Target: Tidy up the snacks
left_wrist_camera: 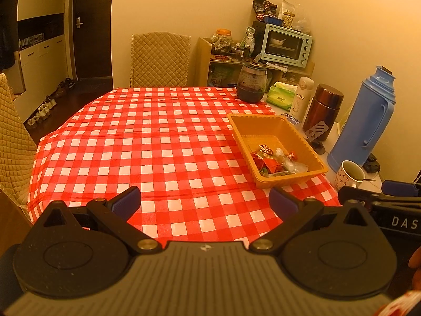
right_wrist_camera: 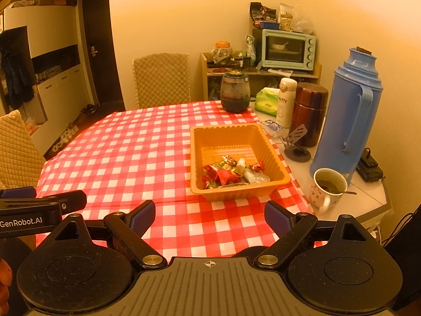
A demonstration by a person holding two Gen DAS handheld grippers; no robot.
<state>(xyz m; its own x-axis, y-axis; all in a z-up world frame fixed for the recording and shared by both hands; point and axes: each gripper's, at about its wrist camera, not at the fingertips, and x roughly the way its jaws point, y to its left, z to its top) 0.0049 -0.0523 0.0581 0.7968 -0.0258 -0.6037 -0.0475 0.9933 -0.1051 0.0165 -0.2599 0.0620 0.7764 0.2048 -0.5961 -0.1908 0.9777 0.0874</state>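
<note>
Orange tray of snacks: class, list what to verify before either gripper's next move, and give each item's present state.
1. Left gripper fingers apart, nothing between them: ok.
2. Right gripper fingers apart, nothing between them: ok.
3. Wrapped snacks lie inside the orange tray: ok.
4. No snacks loose on the checked tablecloth in view: ok.
5. Mug with spoon stands close beside the tray, a knock risk: not ok.
6. Snacks left outside the camera views: cannot tell.
</note>
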